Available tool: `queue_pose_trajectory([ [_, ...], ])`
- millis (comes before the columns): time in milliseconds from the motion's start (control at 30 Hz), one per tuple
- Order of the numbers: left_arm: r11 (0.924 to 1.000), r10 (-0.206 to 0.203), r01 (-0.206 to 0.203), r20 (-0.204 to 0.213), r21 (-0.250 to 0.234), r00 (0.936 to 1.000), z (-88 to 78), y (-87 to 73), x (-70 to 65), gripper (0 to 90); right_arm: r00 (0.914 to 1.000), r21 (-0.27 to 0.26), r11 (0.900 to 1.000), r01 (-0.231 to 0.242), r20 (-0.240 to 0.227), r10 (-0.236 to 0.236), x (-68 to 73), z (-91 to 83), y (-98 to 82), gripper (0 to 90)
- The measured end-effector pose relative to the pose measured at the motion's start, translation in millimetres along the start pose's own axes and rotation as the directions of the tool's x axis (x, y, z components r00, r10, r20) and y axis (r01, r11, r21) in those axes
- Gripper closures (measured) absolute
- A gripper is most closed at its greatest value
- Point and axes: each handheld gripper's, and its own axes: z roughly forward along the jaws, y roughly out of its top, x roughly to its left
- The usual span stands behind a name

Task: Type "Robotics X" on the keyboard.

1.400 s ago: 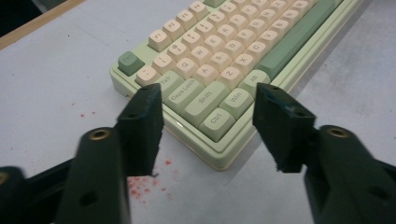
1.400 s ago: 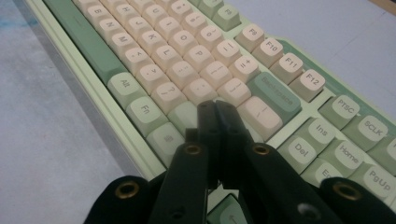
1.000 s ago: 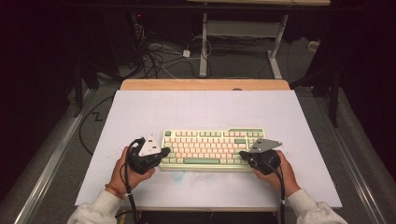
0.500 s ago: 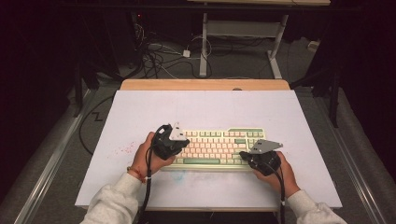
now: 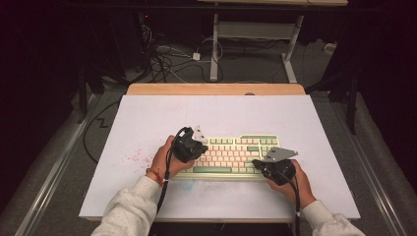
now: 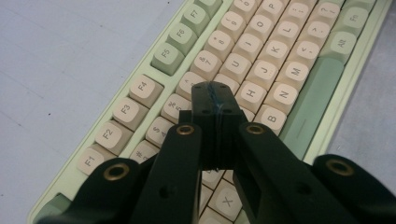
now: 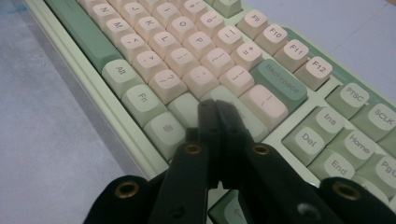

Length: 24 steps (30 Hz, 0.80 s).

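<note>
- Left gripper: jaws pressed together, held in the left hand, forearm angling in from below.
- Right gripper: jaws closed, gripped by the right hand.

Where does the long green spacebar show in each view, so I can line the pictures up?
High view: spacebar in the keyboard's front row, between the left gripper and right gripper.
Left gripper view: spacebar at right, beyond the shut jaws.
Right gripper view: spacebar at upper left.
Shared landmark: the Alt key at its end.
</note>
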Motion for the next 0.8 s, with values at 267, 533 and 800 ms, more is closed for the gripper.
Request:
queue_pose_trajectory([
  [267,0.9996,0.003,-0.003,-0.006,0.029,1.0,5.4,0.4,-0.1,87.6,1.0,-0.001,1.0,0.0,0.004,0.0,0.7,0.0,-0.2,90.0],
  [533,0.9962,0.001,0.0,-0.017,0.087,0.9999,17.3,-3.4,2.5,87.6,1.0,-0.001,1.0,0.006,0.006,-0.006,1.0,-0.4,-0.2,90.0],
  [800,0.9997,-0.002,0.003,-0.044,0.024,0.999,5.7,-5.5,2.5,87.6,0.9996,-0.006,1.0,0.018,0.02,-0.017,2.2,-3.3,0.9,90.0],
])
